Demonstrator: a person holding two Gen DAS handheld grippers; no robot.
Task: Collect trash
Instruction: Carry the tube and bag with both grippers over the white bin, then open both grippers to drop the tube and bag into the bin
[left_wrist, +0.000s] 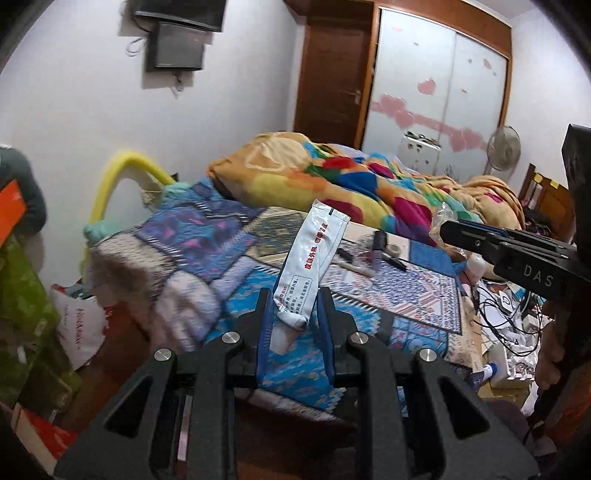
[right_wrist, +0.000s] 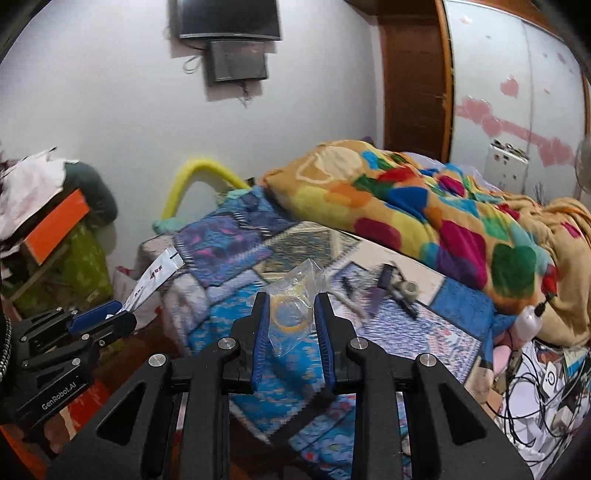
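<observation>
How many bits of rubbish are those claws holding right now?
2. A white printed sachet is pinched in the left gripper; a crumpled clear plastic bag sits in the right gripper. More may lie hidden.

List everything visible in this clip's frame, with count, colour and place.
white sachet: 1, white with red print, in left gripper
clear plastic bag: 1, transparent, in right gripper
blanket: 1, orange, multicoloured patches, on bed
patchwork cover: 1, blue-purple, bed's near side
small dark items: several, on the cover
yellow tube: 1, arched by wall
screens: 2, dark, wall-mounted
wardrobe: 1, white doors, pink shapes
fan: 1, beside wardrobe
cables: tangle, black, right of bed
left gripper: black, blue pads
right gripper: black, blue pads
</observation>
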